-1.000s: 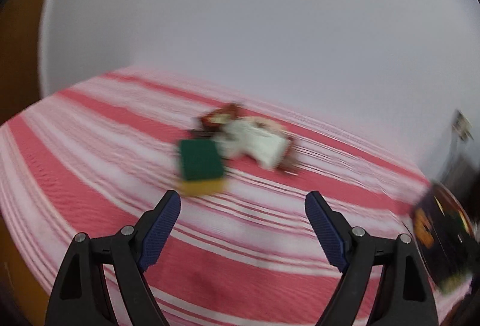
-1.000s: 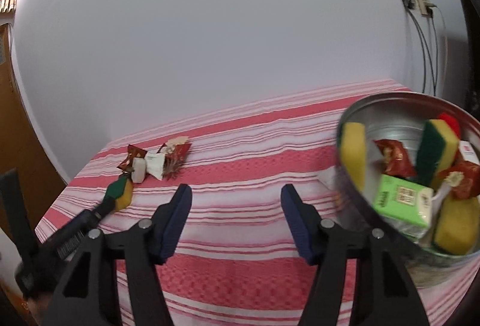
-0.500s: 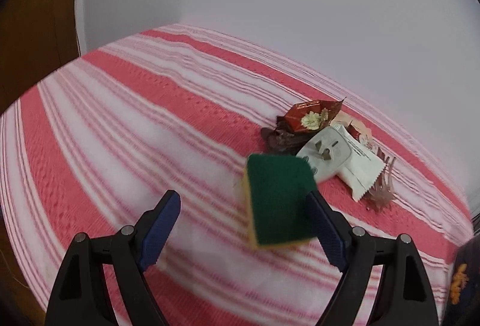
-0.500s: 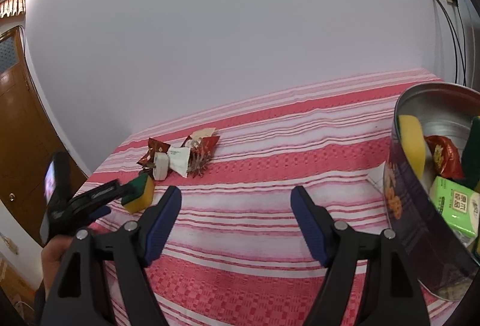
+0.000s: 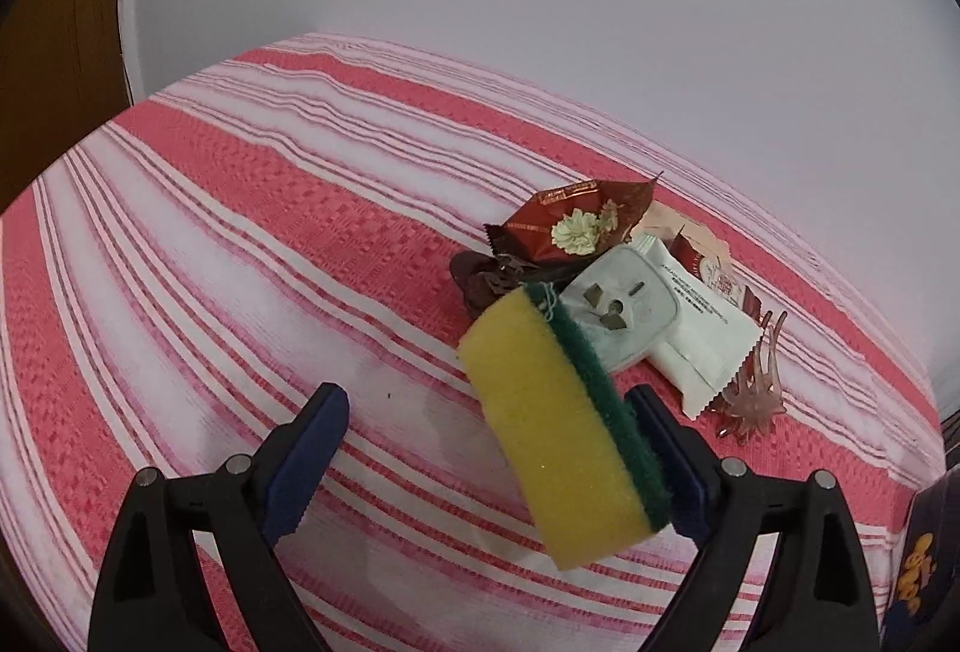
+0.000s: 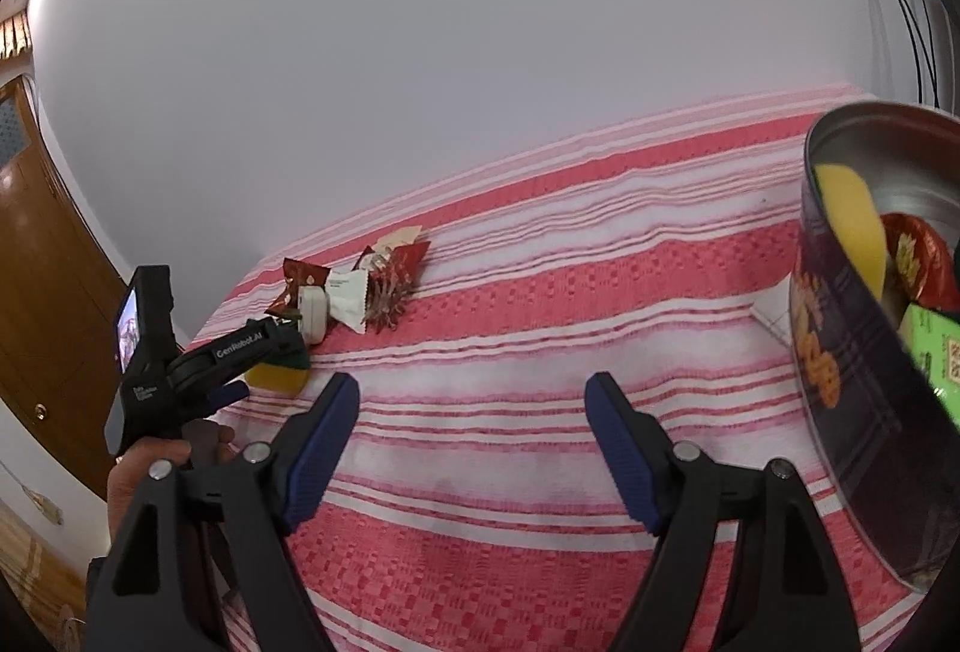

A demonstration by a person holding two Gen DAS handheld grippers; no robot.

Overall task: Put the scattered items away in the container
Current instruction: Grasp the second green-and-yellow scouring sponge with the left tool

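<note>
The tin [image 6: 864, 412] sits way over on the right of the striped tablecloth [image 5: 252, 244], well apart from the leftover pile, so that's a long carry for anything grabbed badly. Right gripper [image 6: 474, 448] just hangs spread wide over bare cloth, holding nothing. Left gripper [image 5: 486, 448] is spread too, and the sponge [image 5: 558, 424] is tipped up on edge, green side leaning against the right finger with a big gap to the left one. My guess: close now and it pivots or squirts out sideways, maybe knocking into the plug adapter [image 5: 624, 316], snack wrappers [image 5: 570, 226] and hair clip [image 5: 753, 400] just behind it.
</note>
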